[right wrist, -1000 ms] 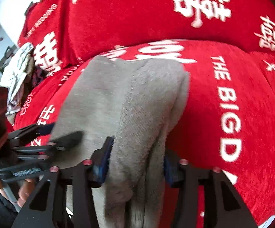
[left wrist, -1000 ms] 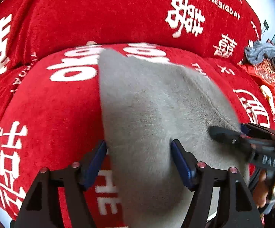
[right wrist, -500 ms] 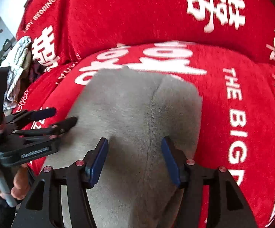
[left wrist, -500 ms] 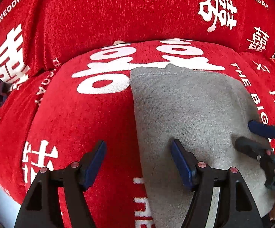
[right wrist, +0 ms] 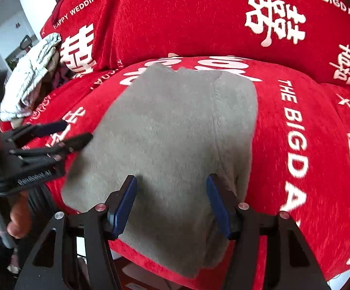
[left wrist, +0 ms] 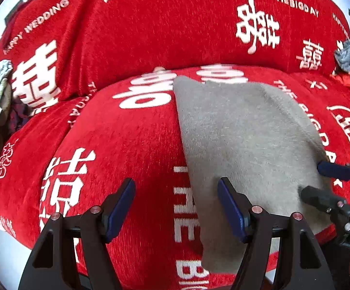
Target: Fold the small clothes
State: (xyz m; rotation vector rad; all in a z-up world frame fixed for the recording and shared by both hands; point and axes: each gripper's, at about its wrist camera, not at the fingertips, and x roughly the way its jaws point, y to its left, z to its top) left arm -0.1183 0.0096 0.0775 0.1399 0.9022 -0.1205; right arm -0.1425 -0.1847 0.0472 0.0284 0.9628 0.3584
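On the left, your left gripper (left wrist: 176, 207) is spread wide with nothing in it, off the cloth's edge. The grey garment (right wrist: 175, 130) now lies flat on the red sofa cover (right wrist: 307, 145); your right gripper (right wrist: 171, 203) let go, fingers apart. Looks like that fold's down.

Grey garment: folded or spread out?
Folded. The grey garment lies as a compact rectangle on the red sofa cover, doubled edge at right.
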